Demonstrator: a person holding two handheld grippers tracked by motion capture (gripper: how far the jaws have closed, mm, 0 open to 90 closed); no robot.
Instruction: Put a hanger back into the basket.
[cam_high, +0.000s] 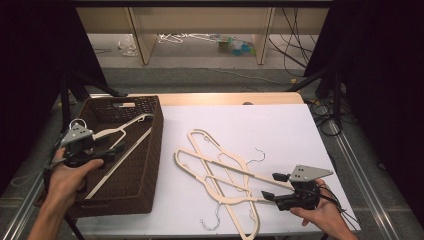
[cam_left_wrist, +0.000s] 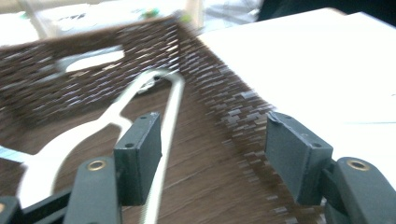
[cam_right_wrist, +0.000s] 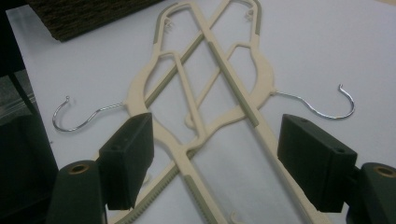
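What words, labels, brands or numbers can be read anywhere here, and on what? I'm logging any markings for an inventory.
None can be read: the cream plastic hangers, the dark brown woven basket, the white table cover and both black grippers, left and right, show no writing. The clutter on the floor beyond is too small to tell.

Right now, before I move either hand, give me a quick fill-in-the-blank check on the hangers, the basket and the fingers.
1. The hanger in the basket lies inside a brown woven ____.
2. On the white table lie ____ crossed hangers.
3. The left gripper hovers over the basket with its fingers ____.
4. Each crossed hanger has a metal ____ at its neck.

Missing words: basket; two; open; hook
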